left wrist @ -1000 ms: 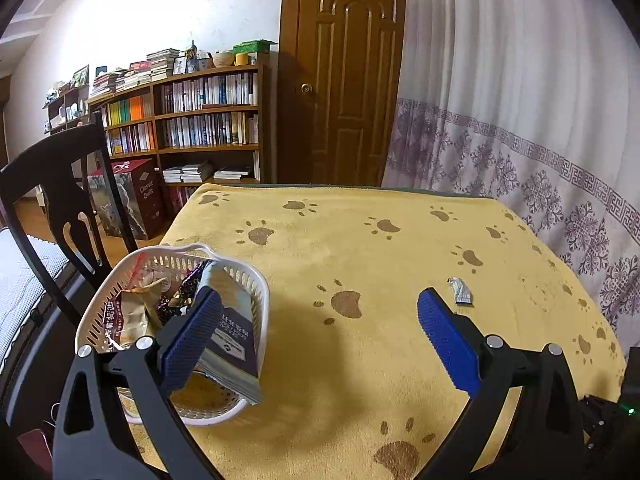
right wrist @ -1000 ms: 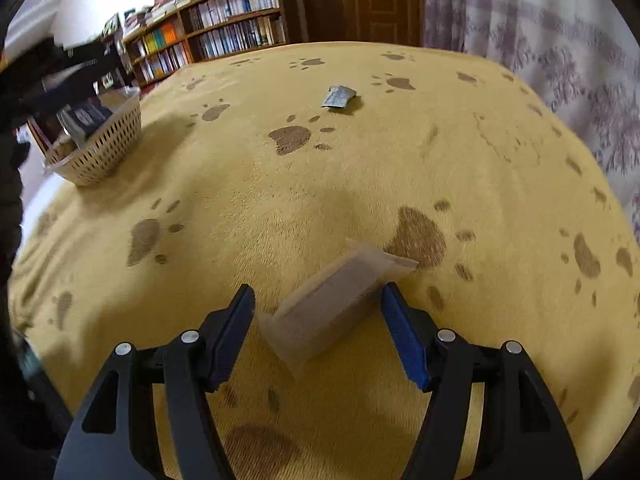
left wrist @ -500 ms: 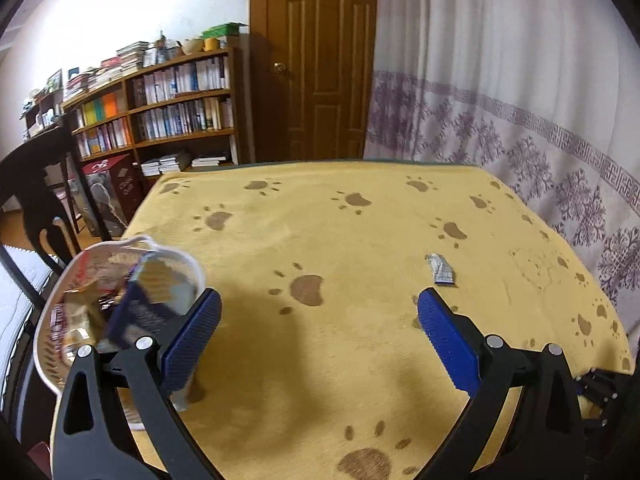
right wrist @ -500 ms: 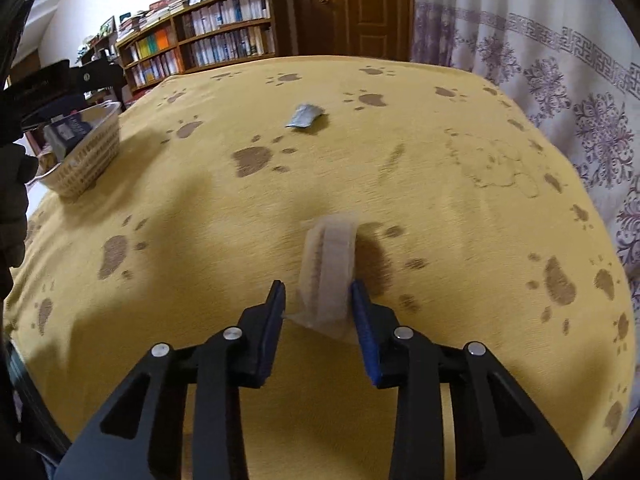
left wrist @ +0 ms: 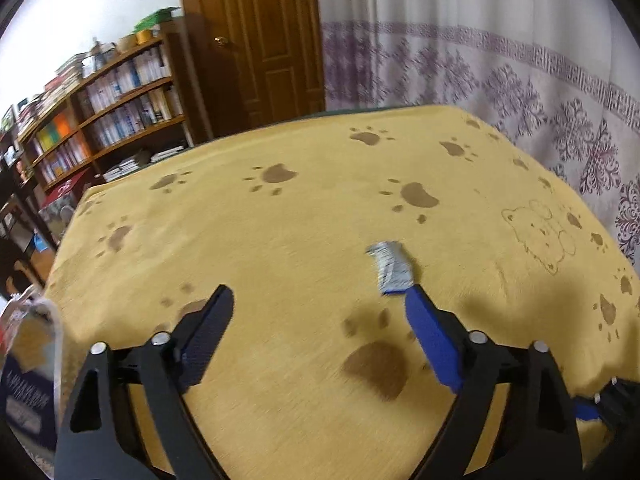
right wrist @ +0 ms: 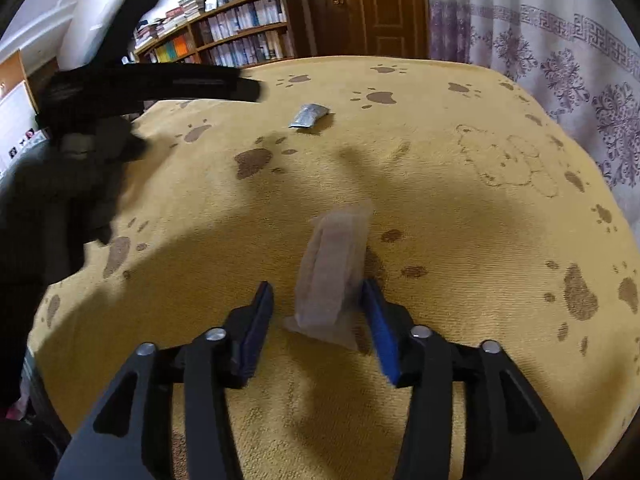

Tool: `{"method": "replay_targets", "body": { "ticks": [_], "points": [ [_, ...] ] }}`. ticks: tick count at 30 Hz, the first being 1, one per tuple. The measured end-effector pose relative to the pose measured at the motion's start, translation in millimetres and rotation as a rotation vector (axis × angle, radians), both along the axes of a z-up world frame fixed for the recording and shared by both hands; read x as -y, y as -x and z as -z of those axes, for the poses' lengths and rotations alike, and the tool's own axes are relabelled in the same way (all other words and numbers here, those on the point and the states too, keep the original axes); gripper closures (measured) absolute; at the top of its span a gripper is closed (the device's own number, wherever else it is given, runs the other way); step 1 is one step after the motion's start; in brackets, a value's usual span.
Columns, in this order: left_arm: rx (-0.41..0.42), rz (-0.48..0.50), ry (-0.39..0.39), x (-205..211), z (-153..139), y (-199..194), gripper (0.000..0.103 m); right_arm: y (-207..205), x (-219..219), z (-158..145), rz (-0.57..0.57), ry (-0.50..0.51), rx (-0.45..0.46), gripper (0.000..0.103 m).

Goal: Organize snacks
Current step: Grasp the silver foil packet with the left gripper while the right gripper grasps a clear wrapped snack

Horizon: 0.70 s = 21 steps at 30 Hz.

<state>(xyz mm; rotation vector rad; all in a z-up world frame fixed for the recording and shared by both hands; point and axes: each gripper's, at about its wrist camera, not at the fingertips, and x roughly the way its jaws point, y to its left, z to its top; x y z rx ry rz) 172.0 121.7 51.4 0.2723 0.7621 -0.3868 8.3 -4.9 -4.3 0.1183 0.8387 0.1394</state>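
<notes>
Yellow cloth point(left wrist: 304, 240) printed with brown paw marks and a faint bear outline covers the whole table. Beyond its far edge stand a brown wooden door point(left wrist: 260, 40), a pale curtain point(left wrist: 500, 40) with purple patterns on the right, and a bookshelf point(left wrist: 108, 108) crammed with books on the left.

The left gripper point(left wrist: 320, 316) hangs over the cloth with jaws wide apart, empty; a small silver snack packet point(left wrist: 390, 267) lies just beyond its right finger. The right gripper point(right wrist: 318, 318) has jaws apart around a tan translucent wrapper point(right wrist: 334, 268); the wrapper is blurred, and contact with the right pad cannot be judged. At the left wrist view's near-left edge, a basket point(left wrist: 54, 336) is cut off and smeared.
</notes>
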Motion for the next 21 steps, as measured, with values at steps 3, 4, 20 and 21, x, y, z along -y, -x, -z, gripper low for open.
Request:
{"method": "replay_targets", "body": {
  "ticks": [3,4,20,21],
  "points": [
    [-0.029,0.032,0.0,21,9,-10,0.023,-1,0,0,-0.026,-0.022,-0.001,0.041],
    [-0.034,0.038,-0.005,26,12,-12,0.026,-1,0,0,-0.034,-0.033,-0.001,0.037],
    [-0.064,0.041,0.049,37,33,-27,0.078,0,-6,0,-0.036,0.003,0.006,0.04],
    [-0.057,0.038,0.055,34,30,-24,0.078,0,-5,0,-0.023,0.009,0.007,0.043]
  ]
}}
